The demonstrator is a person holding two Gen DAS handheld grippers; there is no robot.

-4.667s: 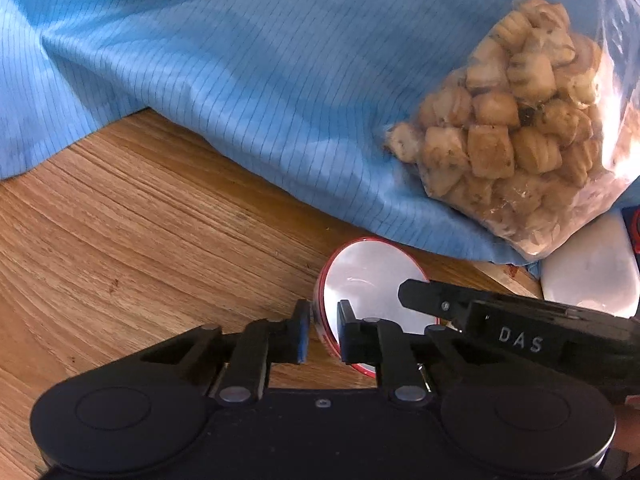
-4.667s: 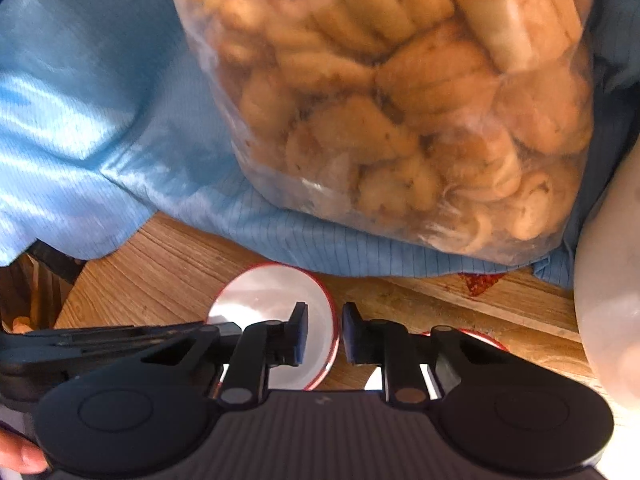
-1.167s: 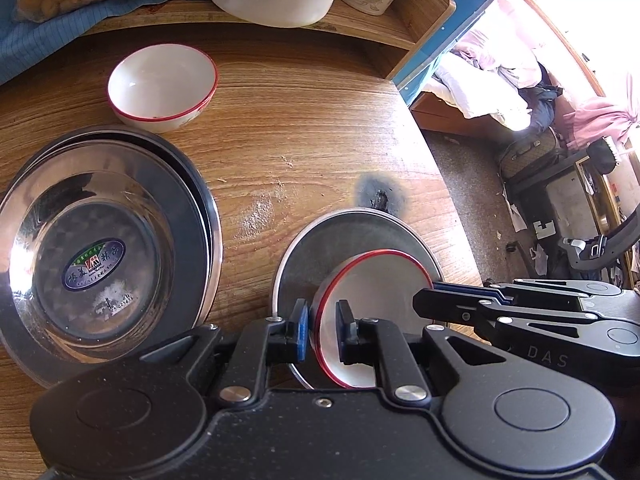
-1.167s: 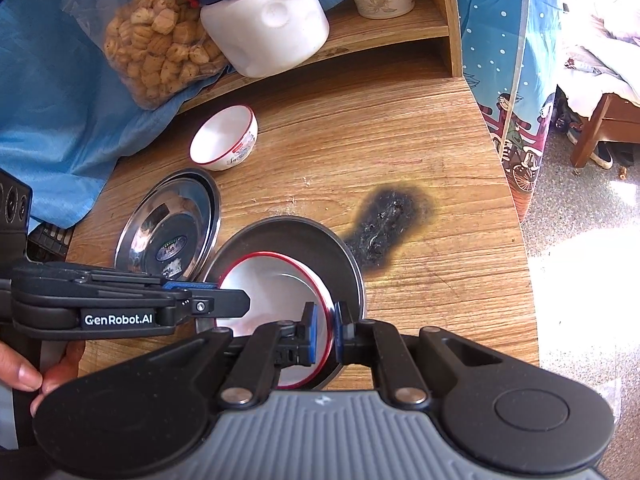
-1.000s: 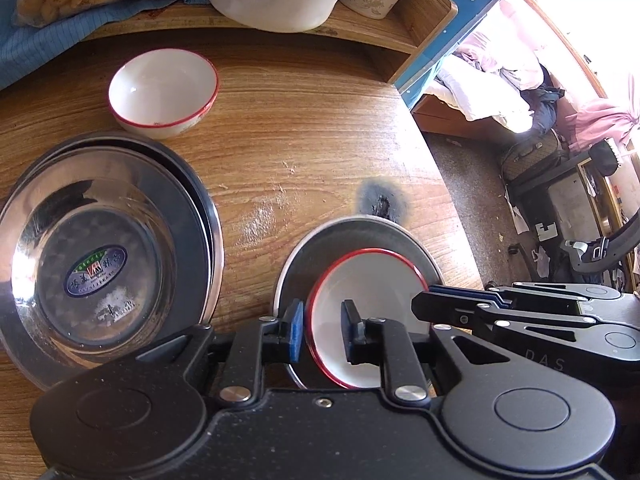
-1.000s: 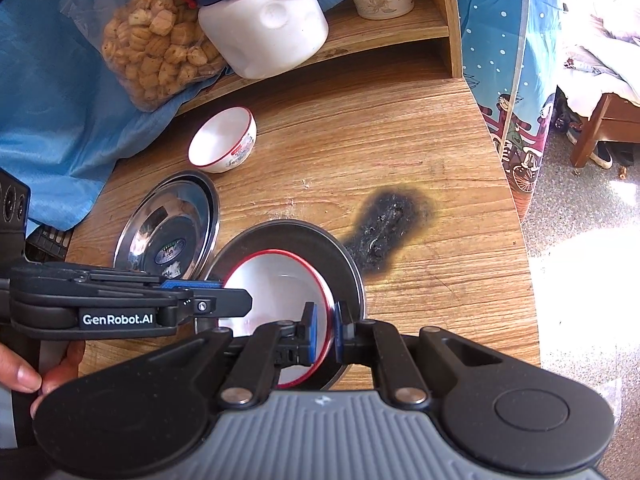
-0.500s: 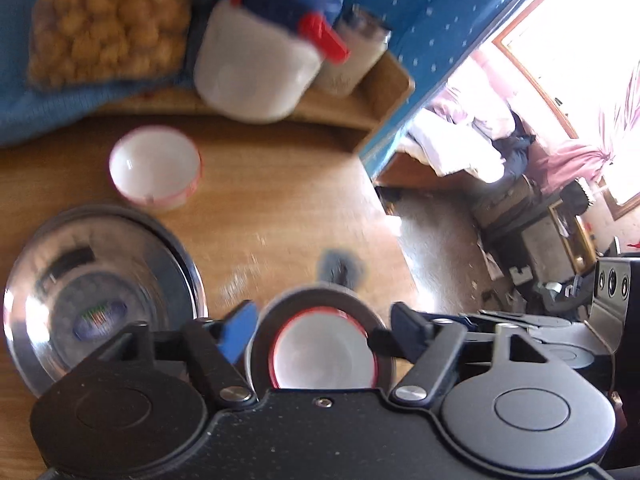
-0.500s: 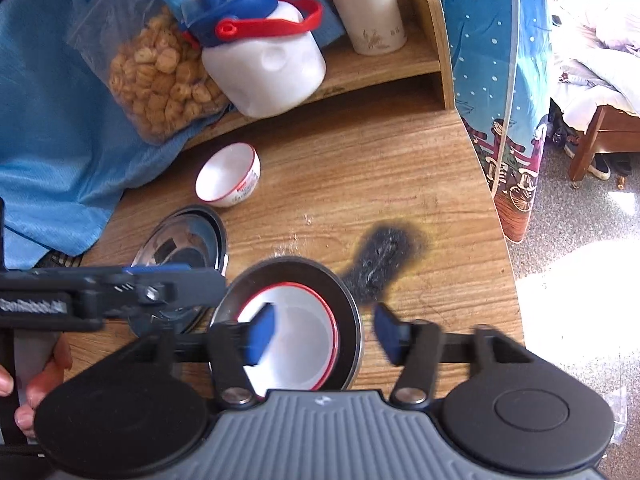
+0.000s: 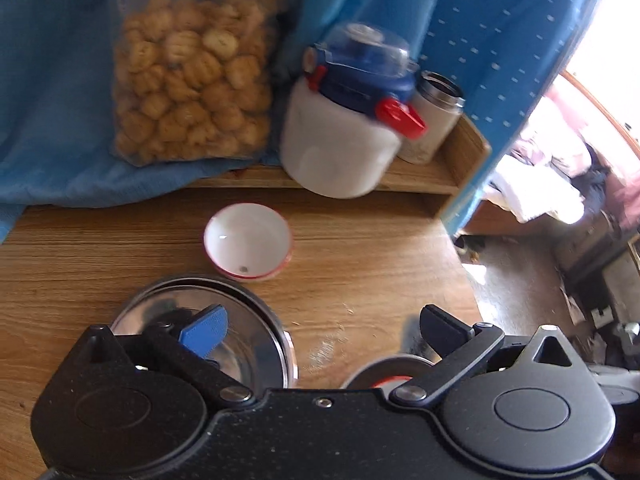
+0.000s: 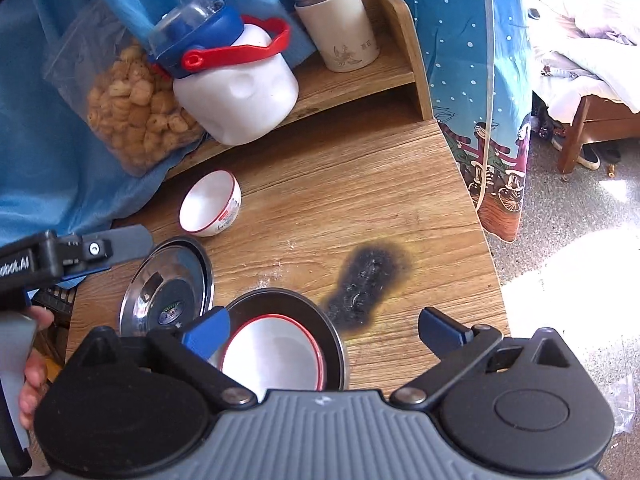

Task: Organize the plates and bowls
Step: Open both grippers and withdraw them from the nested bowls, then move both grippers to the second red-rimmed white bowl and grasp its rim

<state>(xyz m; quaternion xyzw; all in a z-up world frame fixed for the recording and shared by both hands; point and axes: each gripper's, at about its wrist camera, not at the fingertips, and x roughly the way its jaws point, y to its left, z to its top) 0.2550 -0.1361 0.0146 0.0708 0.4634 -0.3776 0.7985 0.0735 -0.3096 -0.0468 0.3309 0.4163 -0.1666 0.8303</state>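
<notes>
Jaws: both grippers stand spread wide and hold nothing. The right gripper (image 10: 320, 330) hangs above the near end of the counter (image 10: 360, 184); the left gripper (image 9: 320, 326) hangs over its near left part, gripped by a bare hand (image 10: 30, 368) at the left edge of the right wrist view.
Nested bowl: a red-rimmed white bowl (image 10: 272, 356) sits inside a dark steel plate (image 10: 316, 312) at the near edge, under the right gripper's blue left pad. In the left wrist view only a sliver of this pair shows above the gripper body.
Steel plates: shiny steel plates (image 10: 168, 284), one nested in another and bearing a round sticker, lie just left of the dark plate, close beside it; whether the rims touch I cannot tell.
Burn mark: a black scorch (image 10: 366, 280) stains the wood just right of the dark plate.
Second bowl: a small white bowl (image 9: 248, 242) with a red rim stands upright and alone on the wood, farther back than the steel plates.
Shelf: a raised wooden shelf (image 10: 352, 76) at the far end carries a white jug (image 10: 236, 96) with a blue lid and red handle, and a cream flask (image 10: 340, 24) to its right.
Far left: a clear bag of biscuits (image 9: 192, 92) leans on blue cloth (image 9: 52, 100).
</notes>
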